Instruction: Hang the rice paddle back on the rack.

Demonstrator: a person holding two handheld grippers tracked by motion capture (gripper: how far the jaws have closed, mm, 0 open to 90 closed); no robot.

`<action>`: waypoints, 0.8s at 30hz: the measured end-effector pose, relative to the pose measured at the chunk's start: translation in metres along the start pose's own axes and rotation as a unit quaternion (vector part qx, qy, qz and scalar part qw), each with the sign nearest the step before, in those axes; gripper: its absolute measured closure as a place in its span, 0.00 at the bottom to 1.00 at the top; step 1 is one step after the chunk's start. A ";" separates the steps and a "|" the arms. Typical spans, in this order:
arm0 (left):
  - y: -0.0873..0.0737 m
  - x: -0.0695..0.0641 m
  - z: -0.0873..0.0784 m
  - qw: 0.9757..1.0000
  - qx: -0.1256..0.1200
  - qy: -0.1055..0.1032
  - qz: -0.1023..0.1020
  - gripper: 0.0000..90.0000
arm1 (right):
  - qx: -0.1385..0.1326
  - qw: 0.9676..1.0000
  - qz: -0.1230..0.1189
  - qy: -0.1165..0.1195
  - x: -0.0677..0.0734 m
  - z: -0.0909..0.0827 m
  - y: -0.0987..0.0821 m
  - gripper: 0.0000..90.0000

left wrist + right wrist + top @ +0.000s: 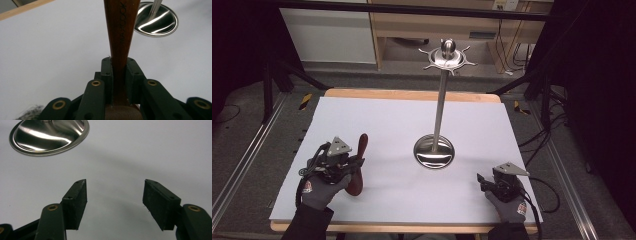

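The left gripper [343, 167] clamped a dark brown wooden utensil handle [358, 164], its long axis toward twelve o'clock; the tall steel hook stand [434, 150] stood at two o'clock. The right gripper [490, 184] gaped wide, empty.

1 wooden utensil [358, 165], dark brown. 1 steel hanging stand [439, 107] with round base. 2 handheld grippers: left gripper [343, 162], right gripper [484, 181]. 2 gloved hands. 1 table [412, 95] under 1 white sheet [387, 120].

stand [435, 151]: standing on the table [382, 120], centre, toward the far edge
wooden utensil [357, 165]: lying near the left edge, left of the stand
left gripper [343, 167]: sitting near the front-left corner
right gripper [486, 184]: sitting near the front-right corner
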State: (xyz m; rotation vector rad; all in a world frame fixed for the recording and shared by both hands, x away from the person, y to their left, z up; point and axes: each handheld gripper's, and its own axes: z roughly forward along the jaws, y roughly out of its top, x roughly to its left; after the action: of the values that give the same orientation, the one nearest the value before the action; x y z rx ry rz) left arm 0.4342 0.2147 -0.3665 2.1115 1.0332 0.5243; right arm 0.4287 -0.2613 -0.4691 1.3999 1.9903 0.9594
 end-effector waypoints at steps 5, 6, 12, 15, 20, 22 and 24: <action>0.003 0.000 -0.002 1.000 -0.024 0.000 -0.008 0.87 | -0.003 1.000 0.003 0.001 0.000 -0.001 0.000 0.40; 0.003 0.000 -0.002 1.000 -0.024 0.000 -0.008 0.87 | -0.003 1.000 0.003 0.001 0.000 -0.001 0.000 0.40; 0.009 0.000 -0.002 0.999 -0.034 -0.007 -0.012 0.87 | -0.004 1.000 0.004 0.000 0.000 -0.001 0.000 0.40; 0.013 -0.002 -0.003 0.999 -0.045 -0.007 -0.012 0.87 | -0.005 1.000 0.002 0.000 0.000 -0.001 0.000 0.40; 0.025 -0.007 -0.006 0.998 -0.062 -0.012 -0.010 0.87 | -0.005 1.000 0.004 0.000 0.000 -0.001 0.000 0.40; 0.027 -0.007 -0.007 0.998 -0.064 -0.013 -0.008 0.87 | -0.005 1.000 0.004 0.000 0.000 -0.001 0.000 0.40; 0.030 -0.008 -0.007 0.998 -0.067 -0.015 -0.009 0.87 | -0.005 1.000 0.003 -0.001 0.000 -0.001 0.000 0.40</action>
State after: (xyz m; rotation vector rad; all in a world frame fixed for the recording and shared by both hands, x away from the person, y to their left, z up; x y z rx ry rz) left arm 0.4405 0.1980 -0.3400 1.9846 0.9707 0.5373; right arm 0.4281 -0.2615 -0.4683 1.4018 1.9778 0.9703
